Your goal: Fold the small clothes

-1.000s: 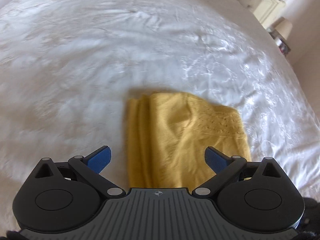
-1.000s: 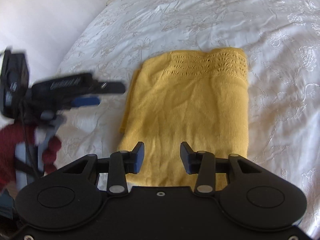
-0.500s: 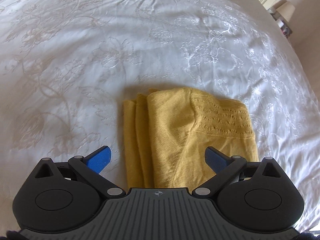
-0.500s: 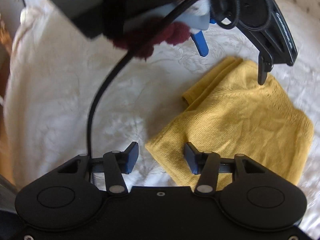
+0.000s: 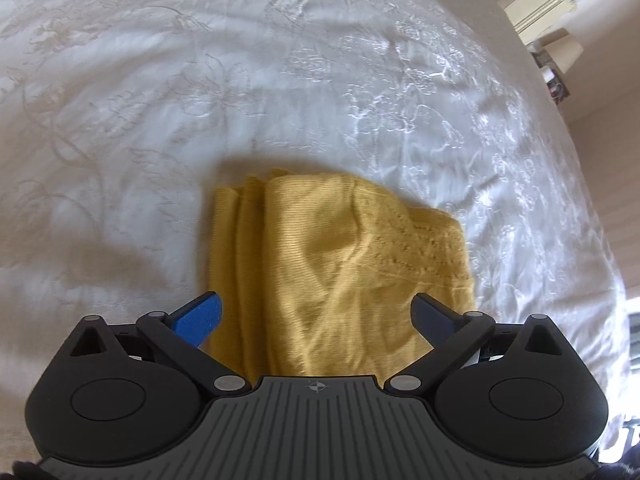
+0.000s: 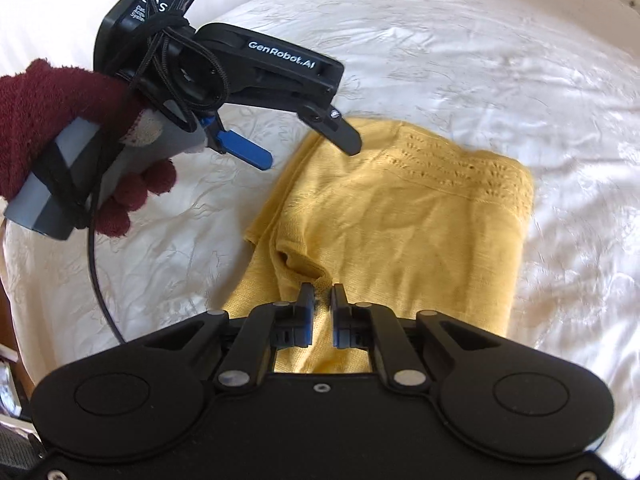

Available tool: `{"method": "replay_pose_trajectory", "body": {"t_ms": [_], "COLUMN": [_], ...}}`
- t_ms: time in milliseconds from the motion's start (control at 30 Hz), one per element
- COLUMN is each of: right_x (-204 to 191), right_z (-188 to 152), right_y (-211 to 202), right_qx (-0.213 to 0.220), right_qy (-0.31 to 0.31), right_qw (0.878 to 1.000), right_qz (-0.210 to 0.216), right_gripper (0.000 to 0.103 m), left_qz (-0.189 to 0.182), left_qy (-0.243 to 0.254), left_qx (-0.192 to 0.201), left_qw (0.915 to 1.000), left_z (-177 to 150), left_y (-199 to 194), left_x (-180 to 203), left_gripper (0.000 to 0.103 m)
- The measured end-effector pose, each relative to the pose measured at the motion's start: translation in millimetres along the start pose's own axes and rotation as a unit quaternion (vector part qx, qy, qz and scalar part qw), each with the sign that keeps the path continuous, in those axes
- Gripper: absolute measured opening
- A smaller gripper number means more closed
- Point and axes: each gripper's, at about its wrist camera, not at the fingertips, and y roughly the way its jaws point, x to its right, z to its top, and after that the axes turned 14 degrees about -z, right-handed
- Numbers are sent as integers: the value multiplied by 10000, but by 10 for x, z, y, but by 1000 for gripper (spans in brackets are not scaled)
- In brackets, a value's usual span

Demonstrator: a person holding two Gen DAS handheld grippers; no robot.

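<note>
Pinching a fold of the yellow knit (image 6: 400,220), the right gripper (image 6: 322,304) is closed (left gripper (image 5: 316,316) gapes wide).

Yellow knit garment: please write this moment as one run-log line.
garment: yellow knit garment folded on white bedspread | right claw: shut on garment's near edge | left claw: open, above garment

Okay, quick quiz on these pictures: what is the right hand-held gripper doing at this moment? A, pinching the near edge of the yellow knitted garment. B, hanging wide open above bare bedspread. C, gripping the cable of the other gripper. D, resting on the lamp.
A: the right hand-held gripper has its jaws drawn together on a raised fold at the near edge of the yellow knitted garment, which lies on the white bedspread.
</note>
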Motion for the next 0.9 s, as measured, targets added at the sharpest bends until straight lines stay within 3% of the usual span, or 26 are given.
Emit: {"method": "replay_pose_trajectory", "body": {"t_ms": [367,433,467,500,533,600,700,833,900], "right_x": [84,84,89,89,85,91,97,67,-1], "right_z": [-107,-112,-109,-107,-108,-101,-93,-60,-39], "right_y": [-42,-42,-41,-48,-54,-67,-106,-185,-202], "right_qx": [-33,-31,-27,-14,2,28,70,166,226], "right_qy": [322,345,358,368,378,415,458,421,313], "right_qw": [9994,9993,9993,9992,9992,9990,9988,9984,9980], "right_qz": [79,107,123,126,126,132,158,349,498], "right_gripper": [14,14,14,14,14,14,14,14,14], "left_qz": [121,175,356,533,617,445,461,633,640], "left_qy": [-207,-151,-116,-71,-44,0,127,798,867], "left_qx": [-95,-142,-178,-213,-204,-17,152,293,339], "left_qw": [9997,9996,9991,9983,9979,9990,9987,9944,9936], "left_z": [57,102,123,141,154,146,104,38,41], "left_y": [335,403,438,463,474,434,339,90,-7], "left_x": [4,25,40,44,45,45,98,299,287], "left_gripper": [100,72,50,40,38,11,10,10,10]}}
